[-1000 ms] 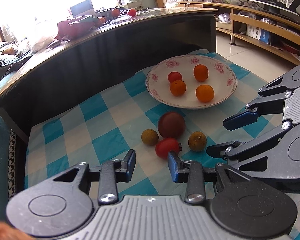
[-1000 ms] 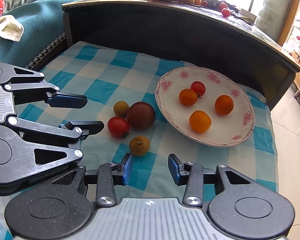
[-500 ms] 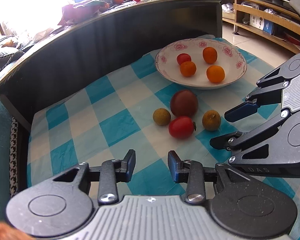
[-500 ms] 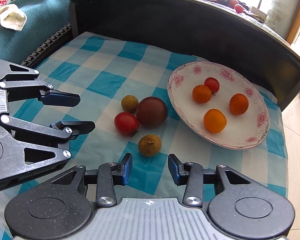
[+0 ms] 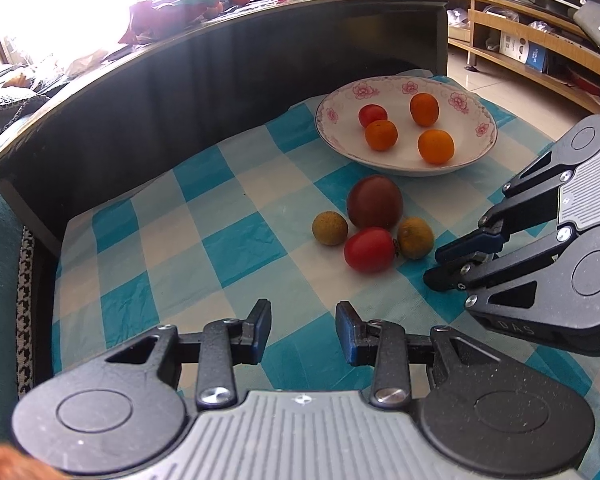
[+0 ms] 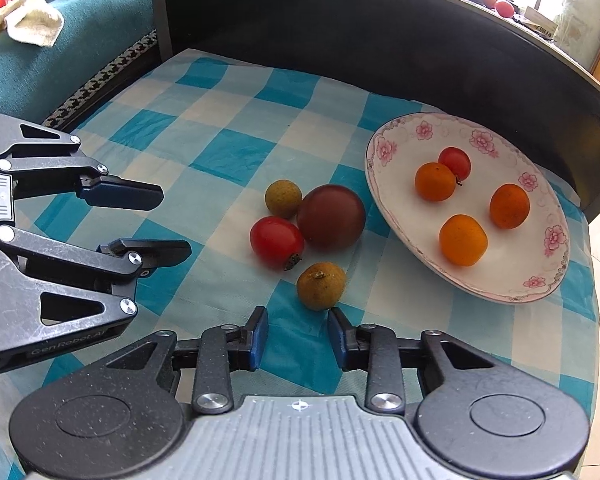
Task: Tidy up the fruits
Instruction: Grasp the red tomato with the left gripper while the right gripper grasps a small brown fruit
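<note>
- Surface was a blue-and-white checked cloth (image 6: 236, 156) laid below a dark curved table edge (image 5: 180, 100). A teal sofa (image 6: 80, 40) with a white towel (image 6: 32, 26) on it stood at one side, and wooden shelves (image 5: 540, 40) on the other.
- A white plate (image 6: 384, 148) with a pink flower rim lay on the cloth, near the dark panel. It carried three orange fruits (image 6: 463, 240) and a small red tomato (image 6: 455, 162), which touched one of the oranges.
- A loose cluster sat on the cloth just beside the plate:
  - a dark red-brown round fruit (image 6: 331, 216)
  - a red oval tomato (image 6: 276, 240)
  - a tan rough-skinned fruit (image 6: 283, 198)
  - a second tan fruit (image 6: 321, 286), nearest the right gripper
- The red oval tomato lay on its side. Its long axis ran roughly across the cloth, with the dried stem end towards the second tan fruit.
- Left gripper (image 5: 302, 312) was over bare cloth, short of the cluster. Its jaws were apart, with nothing between them.
- Right gripper (image 6: 296, 320) had its fingertips just short of the second tan fruit. Its jaws had just been closing, a narrow gap showed, and they held nothing.
</note>
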`<state>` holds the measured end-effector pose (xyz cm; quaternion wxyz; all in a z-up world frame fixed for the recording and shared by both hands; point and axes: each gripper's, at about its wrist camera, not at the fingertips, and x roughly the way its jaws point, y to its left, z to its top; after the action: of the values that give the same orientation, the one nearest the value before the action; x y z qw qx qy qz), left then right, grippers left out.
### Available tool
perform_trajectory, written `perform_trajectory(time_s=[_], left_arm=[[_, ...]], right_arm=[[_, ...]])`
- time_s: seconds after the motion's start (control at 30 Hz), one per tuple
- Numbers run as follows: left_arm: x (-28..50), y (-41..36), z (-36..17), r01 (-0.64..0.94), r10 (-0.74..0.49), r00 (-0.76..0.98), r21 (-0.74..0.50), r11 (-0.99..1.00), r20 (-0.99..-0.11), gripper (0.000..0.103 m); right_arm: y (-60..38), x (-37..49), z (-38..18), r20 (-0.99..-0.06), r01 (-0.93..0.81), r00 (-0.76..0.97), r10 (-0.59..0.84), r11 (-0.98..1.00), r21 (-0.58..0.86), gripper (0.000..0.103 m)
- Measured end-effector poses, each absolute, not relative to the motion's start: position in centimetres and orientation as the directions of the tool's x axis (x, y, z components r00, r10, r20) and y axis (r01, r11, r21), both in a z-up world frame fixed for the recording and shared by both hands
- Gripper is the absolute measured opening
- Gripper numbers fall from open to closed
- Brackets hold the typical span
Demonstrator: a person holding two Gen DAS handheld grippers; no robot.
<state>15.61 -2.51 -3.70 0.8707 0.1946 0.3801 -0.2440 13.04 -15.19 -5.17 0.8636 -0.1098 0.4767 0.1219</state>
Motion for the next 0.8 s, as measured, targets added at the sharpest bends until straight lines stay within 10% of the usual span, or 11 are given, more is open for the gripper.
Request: perform_trajectory(time_s=[0.07,0.57,0.8], left_arm=[[15.6,-2.5,-3.7,0.575,-0.278,0.593,0.155,0.803,-0.756,0.045],[15.2,-3.4,-4.0,0.62,-0.311,0.576,0.156,0.769,-0.756,0.045],[15.2,-3.2,-3.8,0.625,-0.327,0.57,0.14,0.768,-0.754,0.045]], right_arm=[[-15.1,13.1,-5.1,-0.85,-0.315,0.517,0.104,0.946,-0.076,0.006],[-17.8,12.4,-4.1,-0.843,-0.279,0.52,0.141,0.96,-0.011,0.0],[-17.5,13.4,-4.0,-0.82,-0.296,0.542,0.185,0.955,0.02,0.024]])
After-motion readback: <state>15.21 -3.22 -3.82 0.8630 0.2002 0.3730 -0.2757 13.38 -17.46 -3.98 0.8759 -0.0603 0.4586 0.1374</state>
